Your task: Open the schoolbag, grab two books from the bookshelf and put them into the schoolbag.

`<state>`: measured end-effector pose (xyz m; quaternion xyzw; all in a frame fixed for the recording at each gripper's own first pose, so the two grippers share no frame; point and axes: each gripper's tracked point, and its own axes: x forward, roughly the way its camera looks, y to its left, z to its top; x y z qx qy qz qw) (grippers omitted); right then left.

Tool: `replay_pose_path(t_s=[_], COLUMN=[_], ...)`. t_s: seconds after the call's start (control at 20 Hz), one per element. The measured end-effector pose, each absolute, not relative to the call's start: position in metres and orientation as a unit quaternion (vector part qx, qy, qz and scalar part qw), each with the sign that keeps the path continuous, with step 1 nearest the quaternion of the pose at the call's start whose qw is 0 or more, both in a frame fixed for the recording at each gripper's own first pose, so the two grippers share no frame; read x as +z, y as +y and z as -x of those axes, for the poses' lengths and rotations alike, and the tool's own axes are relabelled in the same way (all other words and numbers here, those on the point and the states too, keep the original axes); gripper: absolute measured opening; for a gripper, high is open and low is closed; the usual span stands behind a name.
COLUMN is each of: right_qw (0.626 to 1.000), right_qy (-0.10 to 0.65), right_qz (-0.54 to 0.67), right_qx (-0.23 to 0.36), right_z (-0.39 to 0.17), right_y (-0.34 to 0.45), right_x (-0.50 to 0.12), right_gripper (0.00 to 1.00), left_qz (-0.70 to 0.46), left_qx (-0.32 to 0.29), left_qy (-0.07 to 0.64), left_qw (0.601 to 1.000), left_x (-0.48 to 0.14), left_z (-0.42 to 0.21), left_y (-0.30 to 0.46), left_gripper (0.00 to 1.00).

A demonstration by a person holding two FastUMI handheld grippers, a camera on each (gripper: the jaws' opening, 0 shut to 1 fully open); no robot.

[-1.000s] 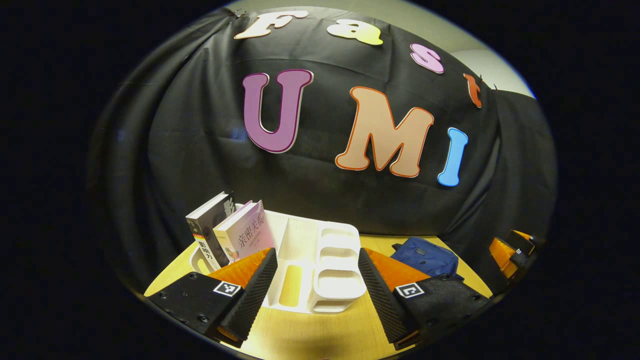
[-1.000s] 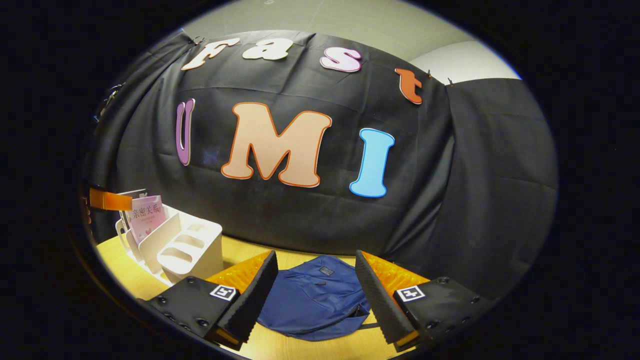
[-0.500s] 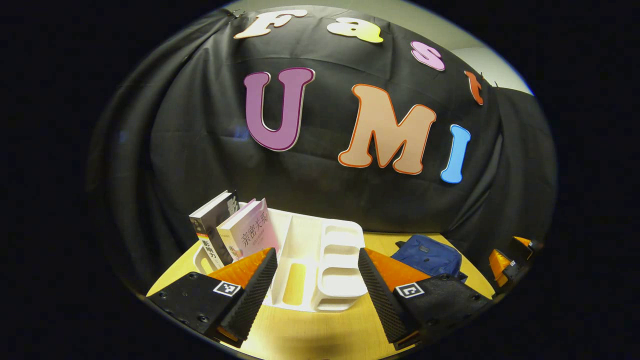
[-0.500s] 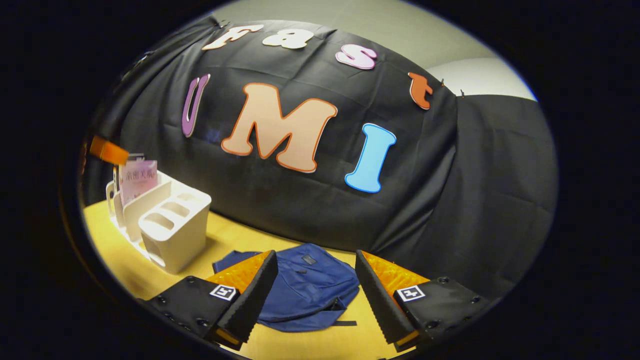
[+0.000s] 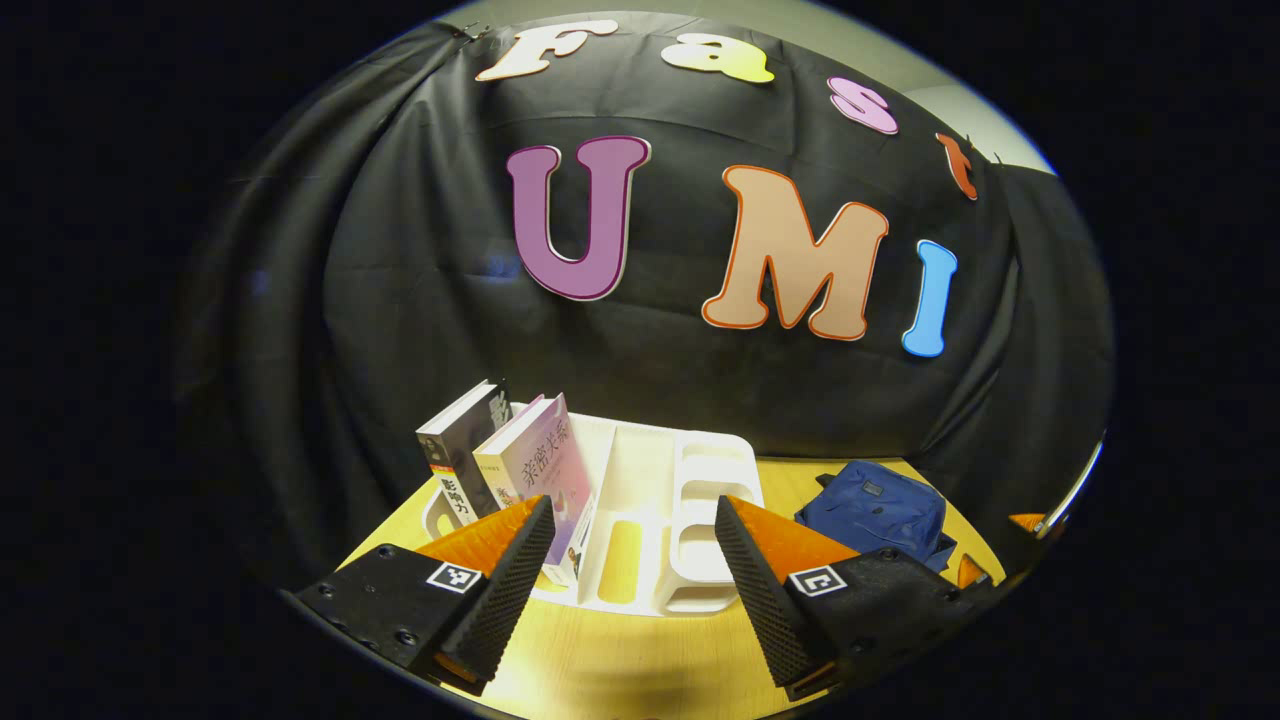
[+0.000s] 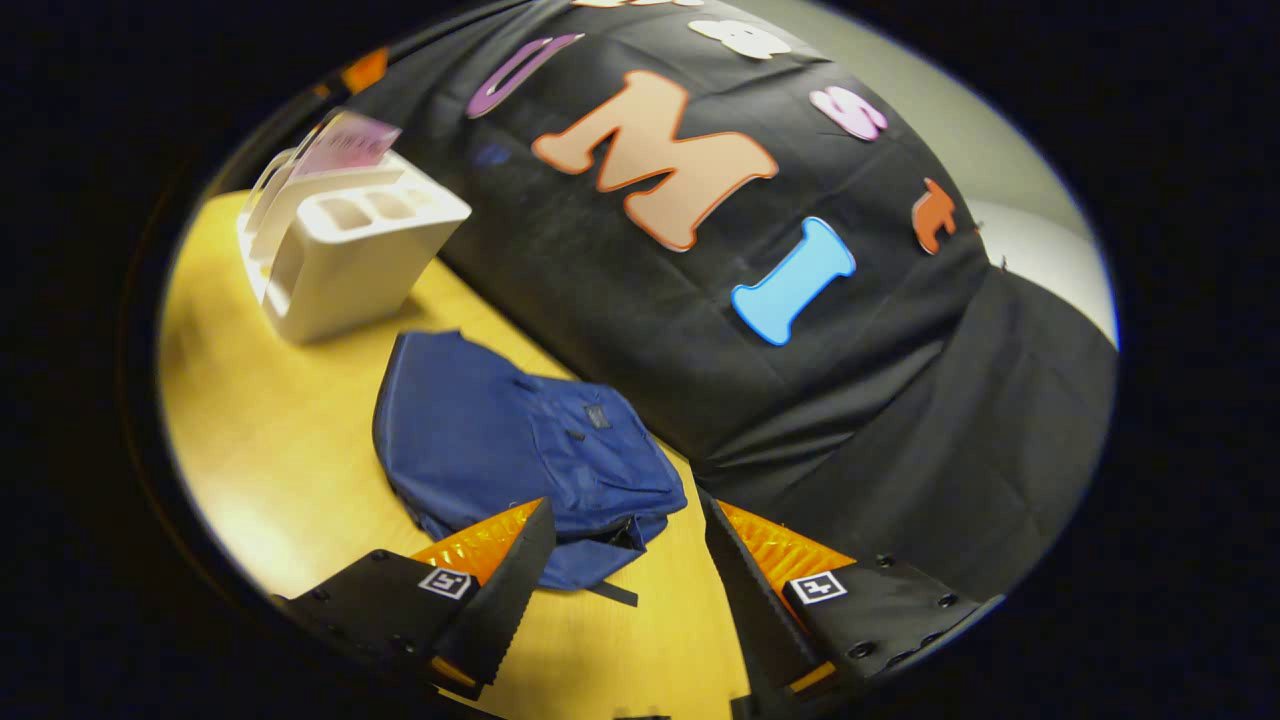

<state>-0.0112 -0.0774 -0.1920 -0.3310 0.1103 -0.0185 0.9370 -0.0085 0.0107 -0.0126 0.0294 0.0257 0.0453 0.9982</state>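
A white bookshelf [image 5: 640, 495] stands on the yellow table, with a dark book [image 5: 462, 455] and a pink book [image 5: 535, 470] leaning in its left slots. My left gripper [image 5: 632, 560] hovers open just in front of the shelf, nothing between its fingers. The blue schoolbag [image 5: 875, 505] lies flat to the right of the shelf. In the right gripper view the schoolbag [image 6: 500, 450] lies flat and closed, and my right gripper [image 6: 625, 570] is open above its near right corner. The bookshelf [image 6: 345, 245] with the pink book [image 6: 345, 145] stands beyond it.
The yellow table [image 6: 260, 440] runs from the shelf to the bag, with bare wood left of the bag. The black cloth wall [image 6: 800, 400] hangs close behind the bag and the shelf. A black strap [image 6: 612, 594] trails from the bag's near edge.
The right gripper has tilted down and rolled over the schoolbag, which now shows much larger. The left gripper has shifted a little left, facing the books more.
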Motion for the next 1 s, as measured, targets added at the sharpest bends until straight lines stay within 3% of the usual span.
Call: replay_pose_path(t_s=[0.4,1.0], right_qw=[0.872,0.84], right_qy=[0.102,0.097], right_qz=[0.476,0.532], right_qx=[0.039,0.045], right_z=[-0.008,-0.045], right_y=[-0.048,-0.038], right_x=[-0.248,-0.282], right_gripper=[0.92,0.9], left_qz=[-0.03,-0.048], left_qx=[0.086,0.115], left_qy=[0.037,0.042], left_qw=[0.995,0.991], left_x=[-0.017,-0.018], left_z=[0.02,0.031], left_y=[0.037,0.045], left_gripper=[0.95,0.95])
